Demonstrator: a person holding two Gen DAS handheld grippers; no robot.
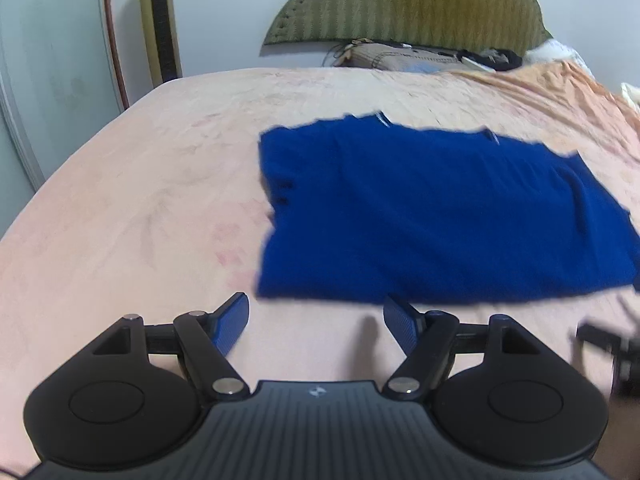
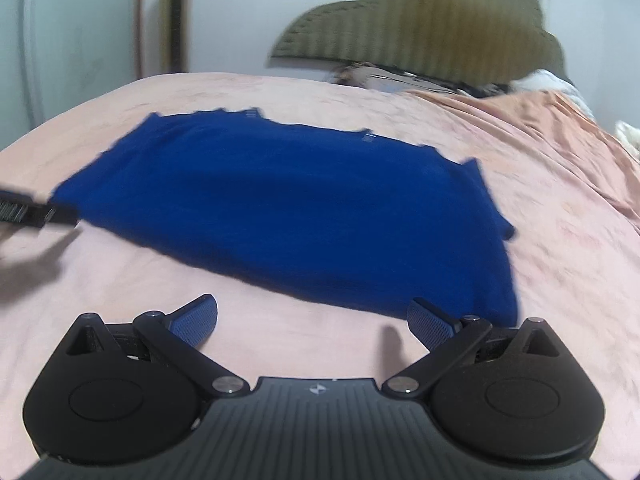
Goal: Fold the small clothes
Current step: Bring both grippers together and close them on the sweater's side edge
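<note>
Fingers of both the left gripper point(image 1: 316, 322) and right gripper point(image 2: 312, 322) stand wide and empty, just short of the blue garment point(image 1: 440, 216), lying flat mid-bed point(image 1: 140, 200). Likely between folds: next, pinch its near edge. Open sheet surrounds it; clutter point(image 1: 420, 56) sits at the headboard point(image 1: 412, 0).

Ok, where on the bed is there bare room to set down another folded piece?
The widest bare patch of the bed lies left of the blue garment, out to the bed's edge. A narrower strip runs between the garment and the left gripper. The headboard end is crowded with piled things, and the sheet there is rumpled.
</note>
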